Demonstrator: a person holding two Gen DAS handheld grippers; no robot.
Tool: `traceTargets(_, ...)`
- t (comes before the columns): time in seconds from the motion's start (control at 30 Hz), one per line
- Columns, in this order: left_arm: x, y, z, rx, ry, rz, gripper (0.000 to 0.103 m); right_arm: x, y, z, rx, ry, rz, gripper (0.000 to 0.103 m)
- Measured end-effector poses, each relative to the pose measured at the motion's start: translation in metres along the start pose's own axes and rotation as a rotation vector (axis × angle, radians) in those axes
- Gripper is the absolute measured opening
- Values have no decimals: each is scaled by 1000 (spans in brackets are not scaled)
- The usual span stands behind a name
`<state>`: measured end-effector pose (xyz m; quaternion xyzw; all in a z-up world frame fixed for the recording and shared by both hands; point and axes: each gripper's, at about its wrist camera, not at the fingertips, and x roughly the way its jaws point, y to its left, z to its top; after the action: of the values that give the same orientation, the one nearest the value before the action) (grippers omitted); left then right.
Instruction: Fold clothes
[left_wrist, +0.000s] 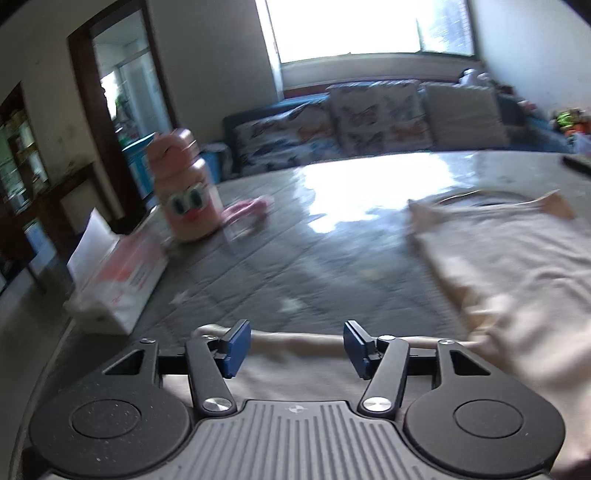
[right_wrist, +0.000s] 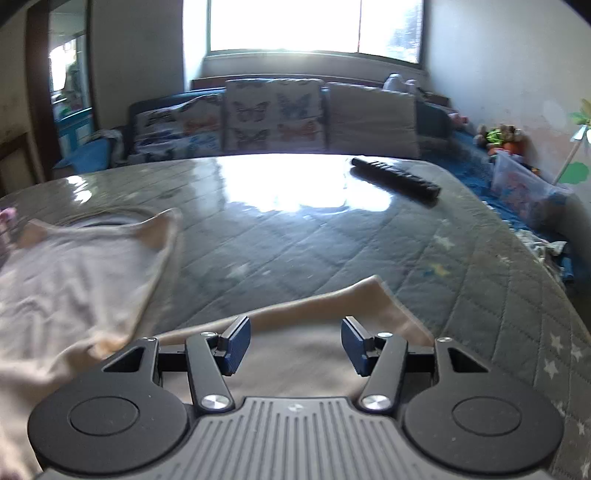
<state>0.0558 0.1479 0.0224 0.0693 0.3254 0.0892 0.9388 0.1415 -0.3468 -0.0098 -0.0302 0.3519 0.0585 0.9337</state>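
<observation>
Quilted grey desk (right_wrist: 332, 240) carrying a beige garment (right_wrist: 85, 266); left hand-held gripper (left_wrist: 297, 349) and right hand-held gripper (right_wrist: 295, 345) spread, pinching nothing.

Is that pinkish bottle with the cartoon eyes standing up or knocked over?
Upright. The bottle stands on its base on the grey quilted surface, cap on top, beside the tissue pack. The picture is blurred.

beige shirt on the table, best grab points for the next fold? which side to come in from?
Likely the near hem of the beige shirt, one corner per gripper. The left gripper and right gripper are both open right above that edge. The cloth lies flat with its neckline at the far end, so come from the near side, pinch the hem corners and carry them toward the collar.
</observation>
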Motion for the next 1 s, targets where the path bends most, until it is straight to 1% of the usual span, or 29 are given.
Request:
traceTargets(0.13, -23, -30, 4, 45, -45, -84, 64, -15, 16, -15, -32, 32, 81, 58)
traceTargets(0.23, -33, -57, 8, 85, -71, -158, 66, -20, 27, -25, -70, 46, 122, 58)
traceTargets(0.3, -36, -74, 8, 113, -75, -199, 66, -23, 35, -31, -106, 54, 130, 59)
traceTargets(0.37, -36, -89, 6, 147, -77, -232, 66, -27, 42, -37, -138, 61, 131, 64)
traceTargets(0.57, -37, -127, -9, 242, -69, -313, 66, -41, 45, -49, -202, 76, 116, 64)
traceTargets(0.63, -40, -138, -18, 288, -65, -327, 66, -46, 48, -47, -222, 68, 112, 64)
traceTargets(0.73, -48, -151, -34, 362, -70, -334, 66, -57, 58, -42, -239, 32, 141, 64)
traceTargets(0.87, -60, -159, -50, 435, -102, -327, 67, -65, 85, -33, -293, -11, 225, 65)
traceTargets(0.93, -63, -161, -53, 446, -112, -326, 67, -67, 100, -29, -320, -25, 269, 65)
traceTargets(1.0, -64, -160, -53, 443, -111, -330, 67, -64, 116, -30, -346, -22, 315, 65)
